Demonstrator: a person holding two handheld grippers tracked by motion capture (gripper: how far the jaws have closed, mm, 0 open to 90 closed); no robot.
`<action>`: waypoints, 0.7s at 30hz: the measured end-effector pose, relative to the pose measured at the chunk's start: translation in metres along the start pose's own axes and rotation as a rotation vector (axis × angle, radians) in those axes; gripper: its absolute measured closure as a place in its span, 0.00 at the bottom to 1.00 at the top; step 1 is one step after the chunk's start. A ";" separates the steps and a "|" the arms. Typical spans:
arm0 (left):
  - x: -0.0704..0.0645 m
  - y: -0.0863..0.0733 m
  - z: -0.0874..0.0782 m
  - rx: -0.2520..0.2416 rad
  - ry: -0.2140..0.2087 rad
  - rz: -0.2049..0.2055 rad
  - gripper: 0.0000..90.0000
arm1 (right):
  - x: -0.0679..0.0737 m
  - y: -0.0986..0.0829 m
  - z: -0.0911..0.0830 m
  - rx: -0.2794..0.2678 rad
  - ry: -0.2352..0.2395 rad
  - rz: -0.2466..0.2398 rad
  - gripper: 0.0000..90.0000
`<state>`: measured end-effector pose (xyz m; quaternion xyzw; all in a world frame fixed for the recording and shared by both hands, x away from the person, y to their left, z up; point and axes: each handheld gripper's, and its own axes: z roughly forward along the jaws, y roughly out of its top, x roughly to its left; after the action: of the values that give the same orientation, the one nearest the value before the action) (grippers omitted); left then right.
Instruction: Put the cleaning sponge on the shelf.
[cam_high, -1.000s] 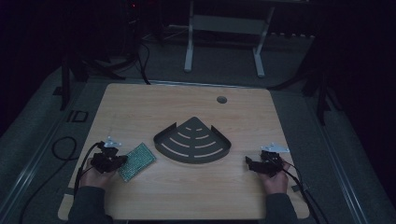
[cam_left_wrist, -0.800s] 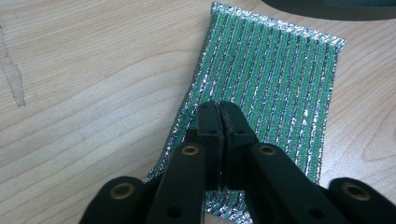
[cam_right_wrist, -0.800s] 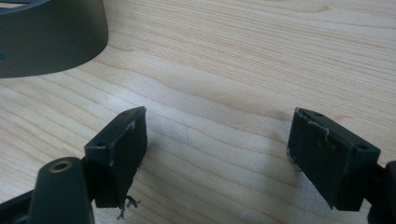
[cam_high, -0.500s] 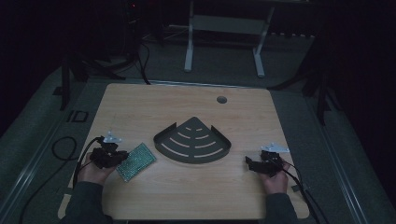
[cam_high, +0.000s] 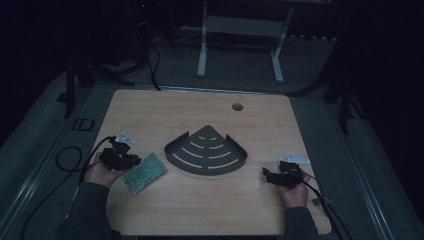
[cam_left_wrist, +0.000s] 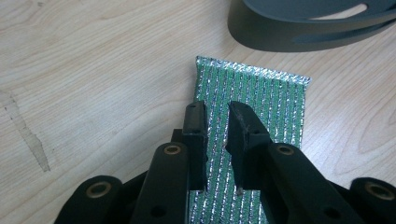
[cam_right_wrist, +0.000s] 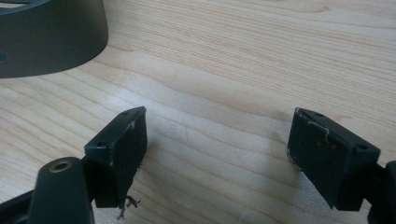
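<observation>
Pale wood made up the desk (cam_high: 200, 120), which filled the middle of the high view, with a small round hole (cam_high: 237, 106) near its upper edge. At the lower left of that view a hand (cam_high: 100, 174) held the left tongs (cam_high: 131, 161), a black cable (cam_high: 65, 160) looping off the desk edge beside them. Their tips rested on the near end of a green pad (cam_high: 145, 173) with silvery stripes, which lay flat on the wood just left of centre. In the left gripper view the left tongs (cam_left_wrist: 217, 140) stood over the green pad (cam_left_wrist: 261, 107), jaws drawn close together with a narrow gap left between them; whether they actually pinched the pad could not be told. The pad's far edge lay near the curved wall of a dark grey tray (cam_left_wrist: 308, 28) at the top right of that frame, apart from it.

At the centre of the high view the fan-shaped, slotted tray (cam_high: 207, 150) sat on the desk with its point toward the top of the frame. At the lower right, another hand (cam_high: 295, 192) held the right tongs (cam_high: 267, 173), which pointed left toward the tray and stayed clear of it. In the right gripper view the right tongs (cam_right_wrist: 215, 158) were spread wide over bare wood (cam_right_wrist: 243, 65), nothing between them, with the tray's wall (cam_right_wrist: 51, 37) at the upper left corner.
</observation>
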<state>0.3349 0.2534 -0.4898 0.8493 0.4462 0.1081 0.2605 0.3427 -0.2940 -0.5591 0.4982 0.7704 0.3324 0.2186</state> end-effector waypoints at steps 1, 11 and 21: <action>0.002 0.002 0.002 0.010 -0.004 -0.001 0.86 | 0.000 0.000 0.000 0.000 0.000 0.000 0.22; 0.009 0.008 0.008 0.068 -0.024 -0.002 0.84 | 0.000 0.000 0.000 0.000 0.000 0.000 0.22; 0.017 0.014 0.014 0.113 -0.050 0.018 0.83 | 0.000 0.000 0.000 0.000 0.000 0.000 0.22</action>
<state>0.3607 0.2559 -0.4951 0.8691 0.4374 0.0635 0.2222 0.3427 -0.2940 -0.5591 0.4981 0.7705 0.3324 0.2186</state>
